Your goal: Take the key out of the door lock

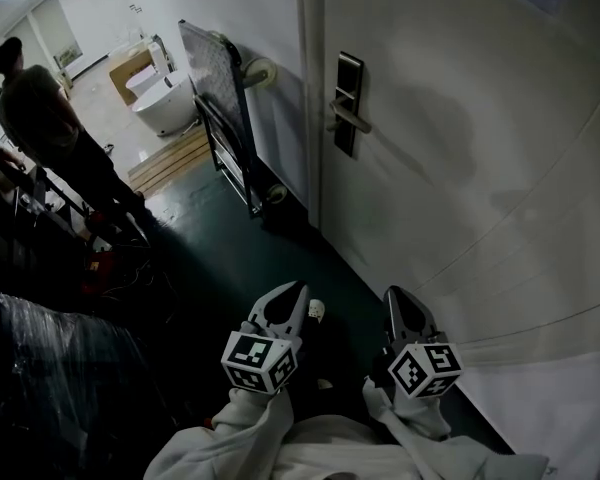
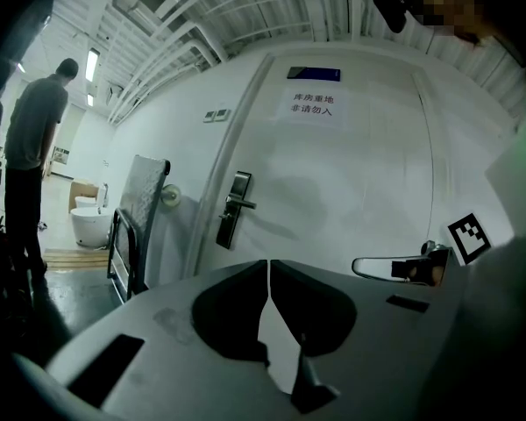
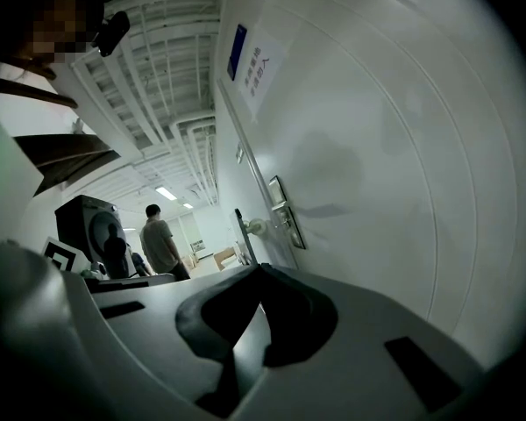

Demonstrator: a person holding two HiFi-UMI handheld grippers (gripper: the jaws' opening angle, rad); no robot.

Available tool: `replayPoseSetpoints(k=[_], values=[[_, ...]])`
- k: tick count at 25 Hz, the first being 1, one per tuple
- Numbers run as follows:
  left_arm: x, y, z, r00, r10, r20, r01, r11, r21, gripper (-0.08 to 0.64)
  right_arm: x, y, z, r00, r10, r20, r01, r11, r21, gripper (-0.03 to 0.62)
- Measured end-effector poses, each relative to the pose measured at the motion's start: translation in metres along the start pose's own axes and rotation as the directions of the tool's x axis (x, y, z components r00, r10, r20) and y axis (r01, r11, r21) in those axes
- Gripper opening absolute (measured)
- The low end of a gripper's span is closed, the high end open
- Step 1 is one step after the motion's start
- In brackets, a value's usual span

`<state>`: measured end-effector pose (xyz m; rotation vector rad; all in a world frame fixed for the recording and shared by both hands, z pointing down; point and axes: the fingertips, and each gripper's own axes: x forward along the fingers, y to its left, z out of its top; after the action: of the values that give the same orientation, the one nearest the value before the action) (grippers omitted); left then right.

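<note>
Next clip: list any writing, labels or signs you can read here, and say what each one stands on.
"库房重地 / 非请勿入": two lines on the white paper sign stuck to the door, read in the left gripper view.
Blue plate above that sign: too small to read.
Square markers on the gripper cubes: black-and-white patterns only, no words.

You are pointing a left gripper (image 1: 298, 290) and a right gripper (image 1: 398, 293), two altogether, at one door (image 1: 460, 118) carrying one lock plate (image 1: 348, 103).

Lock plate (image 1: 348, 103) on door (image 1: 480, 118); cart (image 1: 212, 73) left of it (against wall (image 1: 230, 8)); person (image 1: 40, 108) farther left.
</note>
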<state>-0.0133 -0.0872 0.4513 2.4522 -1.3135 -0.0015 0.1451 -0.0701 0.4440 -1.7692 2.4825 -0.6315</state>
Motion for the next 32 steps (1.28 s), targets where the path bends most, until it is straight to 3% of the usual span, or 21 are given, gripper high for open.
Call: replayPoseSetpoints(k=[17,25,29,32], values=[[0.168,0.085,0.066,0.996,-0.093,-0.016,0.093,0.995,-0.033,0.02,0.154,-0.051,0.071,0.996,-0.079,0.028,0.079,0.997,-0.01,0.052],[0.219,0.119,0.072,0.987,-0.156,-0.039,0.152,0.985,-0.075,0.02,0.199,-0.065,0.075,0.989,-0.14,0.039,0.139,0.99,0.017,0.052],[0.24,0.128,0.077,0.977,-0.211,-0.034,0.203,0.966,-0.157,0.02,0.212,-0.07,0.08,0.983,-0.177,0.054,0.176,0.984,0.024,0.052],[0.254,0.131,0.078,0.965,-0.263,-0.017,0.248,0.928,-0.279,0.021,0.217,-0.071,0.08,0.978,-0.199,0.055,0.198,0.98,0.028,0.052]])
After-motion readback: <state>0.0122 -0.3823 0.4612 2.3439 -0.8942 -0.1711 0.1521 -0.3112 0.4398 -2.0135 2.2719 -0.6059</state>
